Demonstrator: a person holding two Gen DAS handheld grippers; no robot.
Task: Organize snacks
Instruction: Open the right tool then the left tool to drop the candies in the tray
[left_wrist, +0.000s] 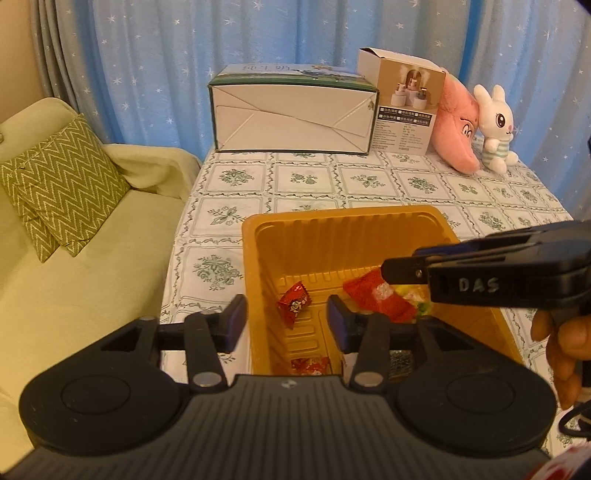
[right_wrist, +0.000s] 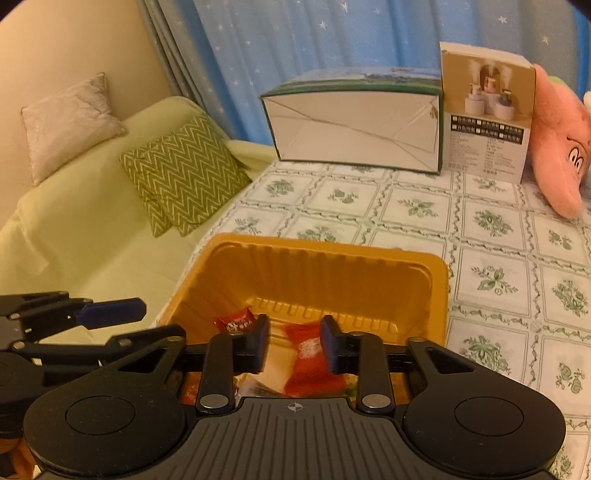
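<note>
Both grippers hang over the orange tray on the tablecloth-covered surface. The left gripper has its jaws spread with nothing between the pads, same deal for the right gripper. Snacks sit inside the tray: a small red candy and a bigger red packet lying loose on the bottom.

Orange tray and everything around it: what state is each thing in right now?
Orange tray: upright on the table, holding snacks.
Small red candy: loose in the tray.
Large red packet: lying in the tray, ungripped.
Left gripper: open, empty.
Right gripper: open over the packet.
Tan box: top flap open.
</note>
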